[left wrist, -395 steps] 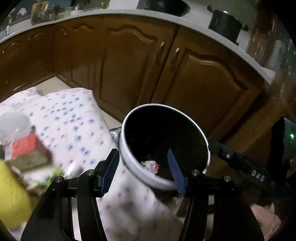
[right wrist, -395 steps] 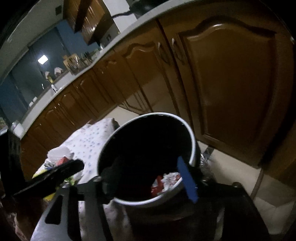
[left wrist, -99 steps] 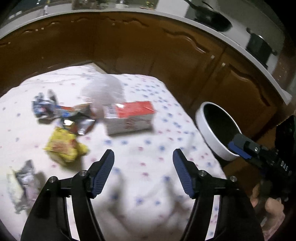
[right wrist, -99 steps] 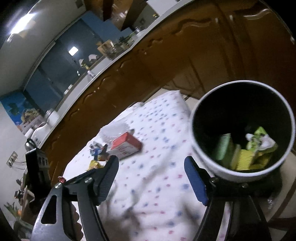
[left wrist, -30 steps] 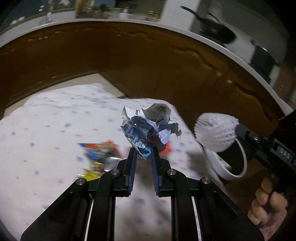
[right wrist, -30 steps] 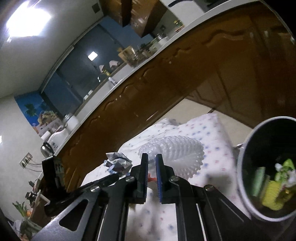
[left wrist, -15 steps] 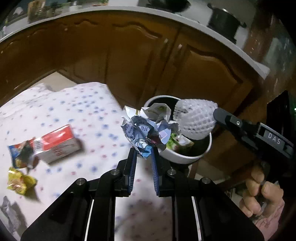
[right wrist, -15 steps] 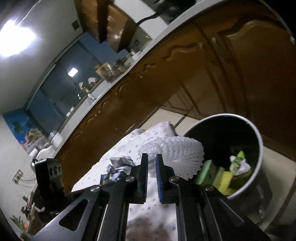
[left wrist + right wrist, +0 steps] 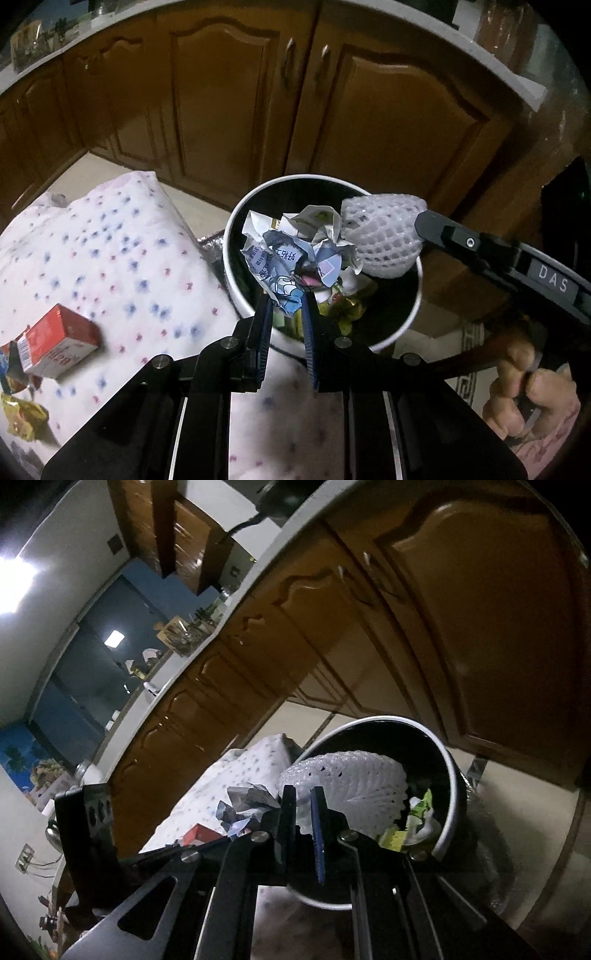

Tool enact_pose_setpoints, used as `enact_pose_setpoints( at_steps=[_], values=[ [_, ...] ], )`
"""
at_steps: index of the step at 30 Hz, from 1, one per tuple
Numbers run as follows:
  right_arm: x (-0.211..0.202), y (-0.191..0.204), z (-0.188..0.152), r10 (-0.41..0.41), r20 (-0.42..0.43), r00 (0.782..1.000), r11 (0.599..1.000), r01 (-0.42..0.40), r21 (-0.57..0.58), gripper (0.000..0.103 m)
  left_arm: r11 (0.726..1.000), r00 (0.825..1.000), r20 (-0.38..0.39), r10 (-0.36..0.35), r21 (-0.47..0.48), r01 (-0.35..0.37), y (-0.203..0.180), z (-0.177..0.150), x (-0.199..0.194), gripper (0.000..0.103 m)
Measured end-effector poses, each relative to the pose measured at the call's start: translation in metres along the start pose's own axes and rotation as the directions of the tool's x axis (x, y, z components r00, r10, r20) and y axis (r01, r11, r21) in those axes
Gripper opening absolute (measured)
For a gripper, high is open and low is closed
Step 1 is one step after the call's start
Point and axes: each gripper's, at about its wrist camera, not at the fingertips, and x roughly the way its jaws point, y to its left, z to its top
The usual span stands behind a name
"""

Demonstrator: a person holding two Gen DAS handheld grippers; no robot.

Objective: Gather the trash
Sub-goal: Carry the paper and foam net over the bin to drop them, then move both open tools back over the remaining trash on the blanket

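Note:
My left gripper (image 9: 286,301) is shut on a crumpled blue-and-white wrapper (image 9: 295,251), held over the mouth of the round white-rimmed bin (image 9: 236,291). My right gripper (image 9: 303,794) is shut on a white foam fruit net (image 9: 351,790), also over the bin (image 9: 452,775); in the left wrist view the net (image 9: 384,236) hangs at the bin's right rim, pinched by the right gripper's black fingers (image 9: 436,225). Green and yellow wrappers (image 9: 343,302) lie inside the bin. The crumpled wrapper (image 9: 247,805) shows left of the net in the right wrist view.
A red-and-white carton (image 9: 55,343) and a yellow wrapper (image 9: 22,421) lie on the dotted white cloth (image 9: 122,251) at left. Brown cabinet doors (image 9: 388,122) stand right behind the bin. A person's hand (image 9: 528,387) grips the right tool at lower right.
Both grippers swung from above the cloth to over the bin, carrying the wrapper and the foam net. The bin now sits directly beneath both; the carton has slid to the left edge of view.

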Motion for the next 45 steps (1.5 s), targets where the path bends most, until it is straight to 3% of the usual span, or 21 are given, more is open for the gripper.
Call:
enact_pose_setpoints(
  at_steps=[10, 13, 15, 17, 19, 20, 23, 28, 36, 40, 45],
  values=[
    [0.019, -0.027, 0.001, -0.046, -0.036, 0.998, 0.998, 0.047, 0.031, 0.008, 1.000, 0.998, -0.065, 0.002, 0.012, -0.001, -0.006, 0.010, 0.032, 0.016],
    [0.021, -0.029, 0.001, -0.053, -0.044, 0.998, 0.998, 0.054, 0.032, 0.013, 1.000, 0.997, -0.075, 0.011, 0.026, -0.009, -0.011, 0.010, 0.036, 0.019],
    [0.021, -0.032, 0.002, -0.052, -0.048, 0.998, 0.998, 0.054, 0.042, 0.015, 1.000, 0.997, -0.083, -0.005, 0.022, 0.007, -0.012, 0.009, 0.037, 0.036],
    [0.020, -0.035, 0.002, -0.049, -0.051, 0.998, 0.997, 0.052, 0.061, 0.018, 1.000, 0.998, -0.062, 0.000, 0.029, 0.002, -0.013, 0.006, 0.032, 0.040],
    [0.017, -0.041, 0.000, -0.037, -0.043, 0.998, 0.995, 0.041, 0.096, 0.039, 1.000, 0.998, -0.055, 0.004, 0.027, -0.002, -0.013, 0.003, 0.029, 0.042],
    [0.013, -0.043, -0.002, -0.025, -0.033, 0.999, 0.993, 0.028, 0.117, 0.041, 1.000, 0.999, -0.044, -0.005, 0.019, 0.005, -0.011, 0.001, 0.025, 0.043],
    [0.008, -0.042, -0.004, -0.008, -0.021, 1.000, 0.992, 0.011, 0.123, 0.042, 1.000, 1.000, -0.013, 0.003, -0.004, -0.003, -0.007, -0.007, 0.014, 0.052],
    [0.002, -0.035, -0.011, 0.002, -0.004, 1.000, 0.992, -0.001, 0.125, 0.046, 0.998, 0.998, 0.043, 0.046, -0.036, -0.044, 0.003, -0.023, -0.007, 0.056],
    [-0.003, -0.001, -0.031, 0.006, -0.005, 1.000, 0.999, -0.006, 0.041, 0.049, 0.988, 0.985, 0.103, 0.138, -0.082, -0.130, 0.026, -0.053, -0.036, 0.065],
    [-0.002, 0.022, -0.042, 0.012, -0.001, 1.000, 0.999, -0.012, -0.040, 0.063, 0.983, 0.984, 0.101, 0.149, -0.124, -0.136, 0.043, -0.076, -0.048, 0.065],
    [0.009, 0.051, -0.058, 0.034, -0.042, 0.999, 0.989, -0.040, -0.142, 0.070, 0.970, 0.980, 0.087, 0.180, -0.179, -0.162, 0.065, -0.103, -0.057, 0.065]
  ],
)
